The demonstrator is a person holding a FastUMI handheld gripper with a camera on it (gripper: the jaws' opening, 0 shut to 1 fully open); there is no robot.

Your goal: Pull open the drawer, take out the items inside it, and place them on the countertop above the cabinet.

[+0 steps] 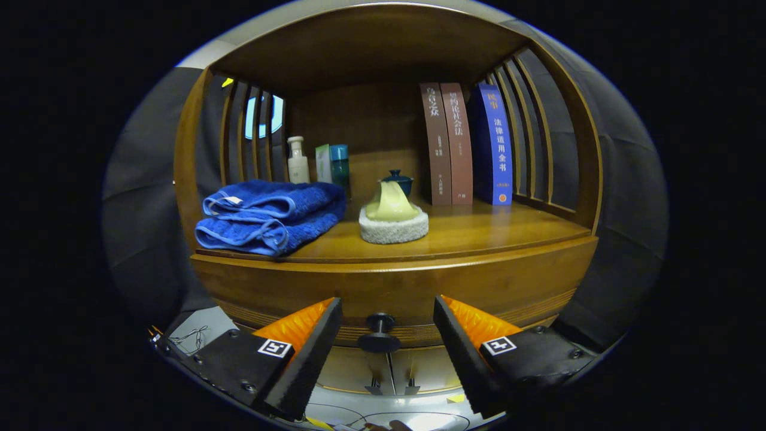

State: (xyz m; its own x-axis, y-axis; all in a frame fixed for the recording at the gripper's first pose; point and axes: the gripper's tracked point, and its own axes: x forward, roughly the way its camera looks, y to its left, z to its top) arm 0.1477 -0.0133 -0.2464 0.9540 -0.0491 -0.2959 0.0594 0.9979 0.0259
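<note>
I see the drawer (395, 287) closed, its knob (379, 333) between my gripper (388, 335)'s wide-open, empty fingers. Blue towel (269, 216) and scrub pad (393, 221) sit on the countertop (491, 233); stage unclear.

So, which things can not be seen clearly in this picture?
- Inside of the drawer, gripper view: hidden by its closed front, so its contents are unknown.
- Small boxes behind the blue towels: partly covered, too small to identify.
- Dark pot: mostly hidden by the yellow sponge.
- Gripper: jaws open around the knob; contact unclear.
</note>
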